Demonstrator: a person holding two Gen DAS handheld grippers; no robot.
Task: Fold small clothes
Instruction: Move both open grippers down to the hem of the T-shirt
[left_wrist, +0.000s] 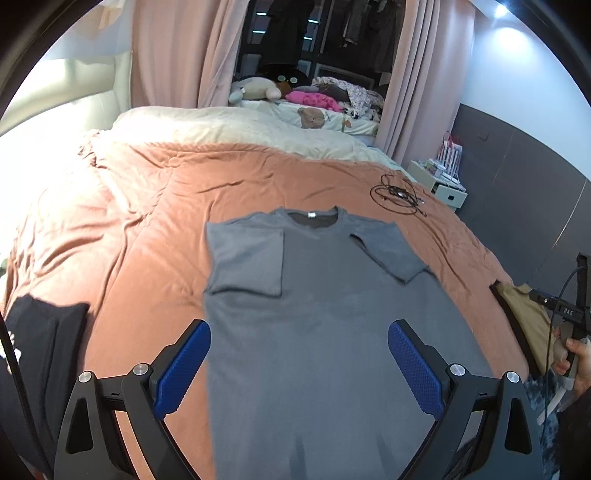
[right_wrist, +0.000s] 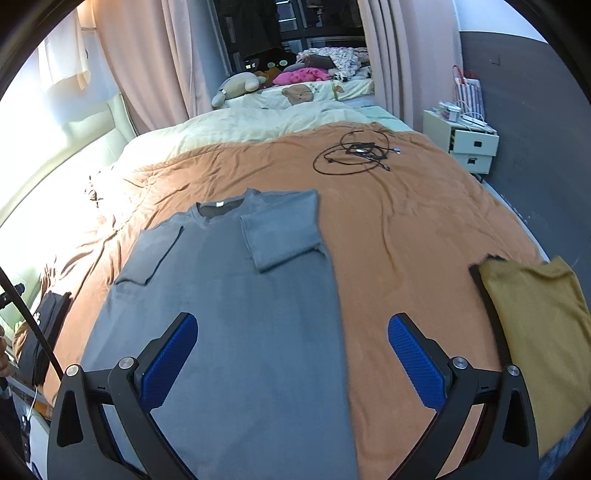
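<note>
A grey T-shirt (left_wrist: 314, 314) lies flat on the rust-coloured bedcover (left_wrist: 147, 221), filling the lower centre of the left wrist view, its collar pointing toward the top of the frame. Both short sleeves are already turned inward onto the chest: one sleeve (left_wrist: 245, 258) sits as a tidy rectangle at centre left, the other (left_wrist: 391, 254) lies at a slant at centre right. That looks to me like the first stage done. The body is still at full length, so the side folds, if any are wanted, and the fold from hem to collar remain.

The left tool (left_wrist: 299, 369) hovers over the lower part of the shirt with its blue pads wide apart, gripping nothing. The right tool (right_wrist: 291, 369) is equally spread and empty; in its own view it straddles the shirt's right-hand edge, one pad over grey cloth and the other over bare cover.

At the right edge of the right wrist view a mustard garment (right_wrist: 535, 325) lies by itself; whether it is finished or waiting I cannot tell. A dark garment (left_wrist: 44, 332) lies at the lower left of the left wrist view. A loose black cable (right_wrist: 354, 151) sits well beyond the collar.
</note>
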